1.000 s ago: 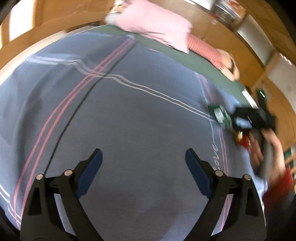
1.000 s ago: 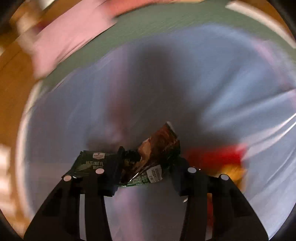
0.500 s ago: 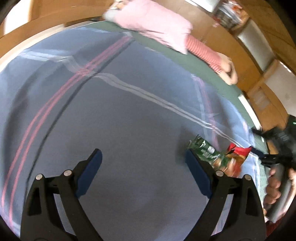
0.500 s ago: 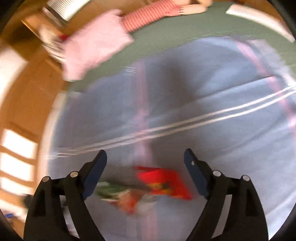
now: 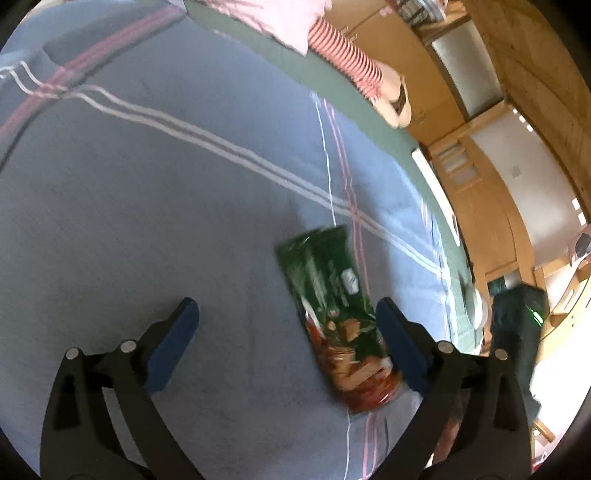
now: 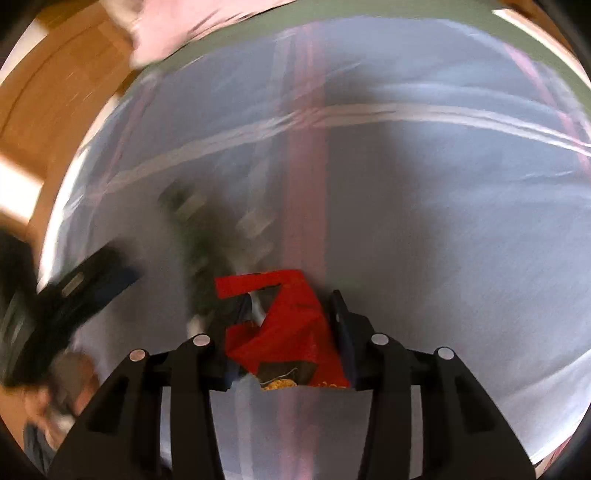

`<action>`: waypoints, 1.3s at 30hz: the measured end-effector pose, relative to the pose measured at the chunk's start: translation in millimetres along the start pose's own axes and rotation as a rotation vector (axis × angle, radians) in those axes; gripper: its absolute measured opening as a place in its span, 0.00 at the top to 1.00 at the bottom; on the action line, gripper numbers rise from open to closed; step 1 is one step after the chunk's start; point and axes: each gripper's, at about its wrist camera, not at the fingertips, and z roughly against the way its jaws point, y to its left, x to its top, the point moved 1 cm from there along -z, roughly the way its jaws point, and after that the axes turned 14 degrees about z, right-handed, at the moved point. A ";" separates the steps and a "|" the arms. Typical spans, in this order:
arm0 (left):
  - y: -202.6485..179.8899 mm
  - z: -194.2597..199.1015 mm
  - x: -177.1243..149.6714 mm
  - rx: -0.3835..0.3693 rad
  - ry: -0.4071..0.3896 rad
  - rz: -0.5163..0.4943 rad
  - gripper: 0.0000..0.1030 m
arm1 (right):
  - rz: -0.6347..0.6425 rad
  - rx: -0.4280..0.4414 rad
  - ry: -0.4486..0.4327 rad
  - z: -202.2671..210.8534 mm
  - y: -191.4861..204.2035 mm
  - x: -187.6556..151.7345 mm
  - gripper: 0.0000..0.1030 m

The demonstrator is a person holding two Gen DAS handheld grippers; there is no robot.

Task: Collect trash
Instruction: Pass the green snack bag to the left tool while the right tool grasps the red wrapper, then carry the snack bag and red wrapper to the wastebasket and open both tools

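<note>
A: The right hand-held gripper (image 6: 284, 321) pinches the red wrapper (image 6: 291, 325); a crumpled edge could slip free.

B: The left hand-held gripper (image 5: 284, 321) gapes wide above the bed (image 5: 147, 206); the green wrapper (image 5: 332, 295) lies off-centre, so closing may miss.

Bare blue blanket (image 5: 155, 229) stretches ahead and to the left of the wide-spread left gripper (image 5: 288, 314). A green wrapper (image 5: 332, 295) lies flat just inside its right finger. Far edge: pink pillow (image 5: 273, 14) and striped plush (image 5: 347, 59). Between the right gripper (image 6: 286, 306) fingers sits a red wrapper (image 6: 291, 325); blanket beyond lies bare.
</note>
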 end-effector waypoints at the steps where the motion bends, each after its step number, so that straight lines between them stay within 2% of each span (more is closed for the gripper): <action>1: -1.7 -0.4 -2.0 -0.002 -0.001 -0.008 0.06 | 0.008 0.029 0.023 -0.1 7.4 -6.0 0.58; 2: -4.2 -1.0 -4.1 -0.007 0.003 -0.021 0.06 | 0.011 0.030 0.037 1.0 12.5 -12.9 0.58; 5: -11.9 -7.4 -9.7 -0.014 0.029 -0.060 0.05 | 0.038 -0.038 0.050 17.1 25.3 -37.9 0.58; 7: -23.1 -13.3 -20.9 0.025 0.020 -0.151 0.06 | 0.034 -0.121 0.030 37.5 23.9 -55.4 0.58; 8: -31.1 -16.5 -29.4 0.079 -0.004 -0.231 0.11 | 0.029 -0.146 0.015 46.5 23.2 -62.0 0.58; 10: -42.6 -24.5 -44.9 0.171 -0.018 -0.373 0.61 | -0.004 -0.188 -0.036 71.7 18.4 -80.6 0.58; 11: -47.2 -26.8 -53.6 0.200 -0.026 -0.439 0.62 | -0.029 -0.205 -0.068 85.7 15.3 -89.4 0.58; 13: -51.9 -21.4 -63.8 0.203 -0.062 -0.496 0.80 | -0.055 -0.219 -0.114 104.5 12.8 -101.3 0.58; 17: -54.0 12.2 -81.1 0.217 -0.164 -0.568 0.82 | -0.080 -0.287 -0.196 150.1 17.8 -140.4 0.58; 22: -68.6 83.2 -116.1 0.173 -0.262 -0.557 0.82 | -0.107 -0.344 -0.301 194.7 33.9 -187.6 0.58; 26: -90.3 137.0 -166.0 0.147 -0.300 -0.548 0.82 | -0.088 -0.395 -0.334 217.4 55.8 -215.0 0.58; 27: -97.6 151.3 -188.5 0.135 -0.302 -0.568 0.82 | -0.084 -0.414 -0.334 222.1 60.2 -222.8 0.58; 29: -103.5 167.2 -220.0 0.096 -0.270 -0.589 0.82 | -0.088 -0.432 -0.328 231.8 65.0 -240.9 0.57; 33: -101.6 173.1 -272.8 0.016 -0.101 -0.592 0.82 | -0.125 -0.433 -0.329 245.5 66.5 -279.7 0.52; 36: -99.6 164.6 -300.5 -0.011 -0.011 -0.607 0.82 | -0.170 -0.439 -0.351 255.6 62.8 -307.2 0.45; 39: -99.3 156.9 -318.4 -0.052 0.076 -0.614 0.80 | -0.230 -0.384 -0.392 265.0 54.9 -326.0 0.33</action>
